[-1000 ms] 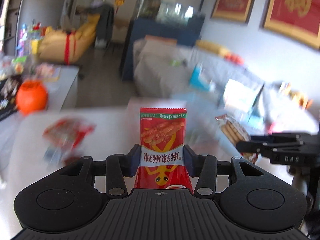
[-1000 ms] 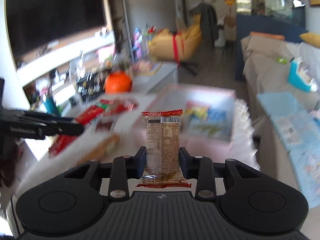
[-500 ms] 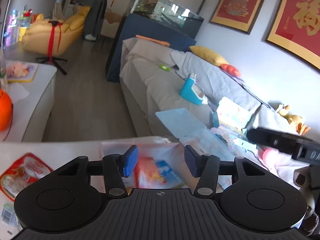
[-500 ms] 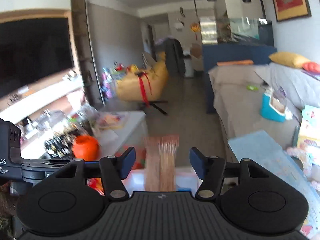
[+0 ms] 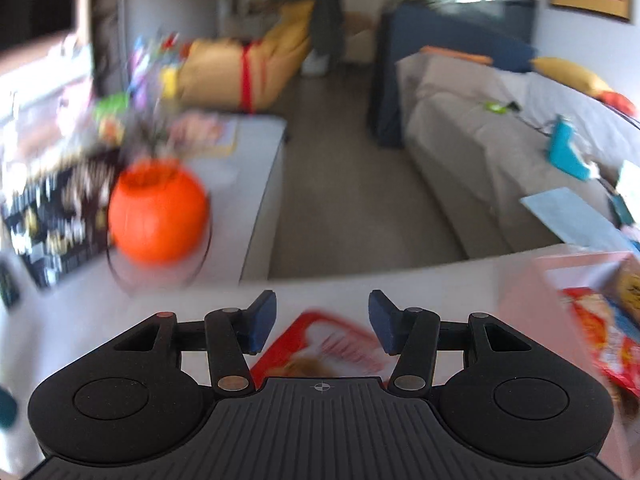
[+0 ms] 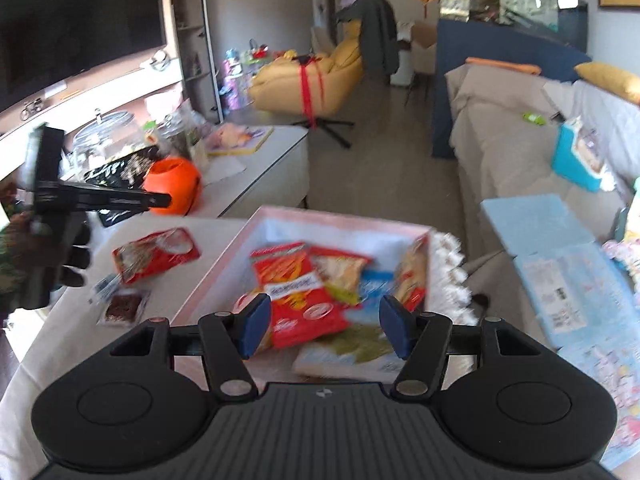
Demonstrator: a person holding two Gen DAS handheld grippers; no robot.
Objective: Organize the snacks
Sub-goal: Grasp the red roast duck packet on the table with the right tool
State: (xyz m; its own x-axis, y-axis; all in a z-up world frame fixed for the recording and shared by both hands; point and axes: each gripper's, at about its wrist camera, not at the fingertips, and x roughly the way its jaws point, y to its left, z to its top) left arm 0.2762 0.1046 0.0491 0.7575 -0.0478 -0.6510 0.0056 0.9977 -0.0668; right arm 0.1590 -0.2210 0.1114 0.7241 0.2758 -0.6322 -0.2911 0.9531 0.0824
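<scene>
The left gripper [image 5: 322, 322] hangs over the white table [image 5: 80, 332] with its jaws apart and nothing between the blue pads; a red snack packet [image 5: 320, 350] lies flat on the table just below and ahead of them, blurred. To its right the near corner of the pink box [image 5: 524, 304] shows, with snack bags inside. Ahead of the left gripper the table edge drops to open floor; an orange pumpkin bucket [image 5: 158, 216] stands ahead to the left.

The right gripper [image 6: 324, 326] is also parted and empty, above the near side of the pink box [image 6: 218, 276]. A red chip bag [image 6: 298, 292] lies in the box directly ahead of its pads, atop other packets. Left of the box sit a red packet [image 6: 156, 254] and a small dark sachet [image 6: 122, 308] on clear tabletop.
</scene>
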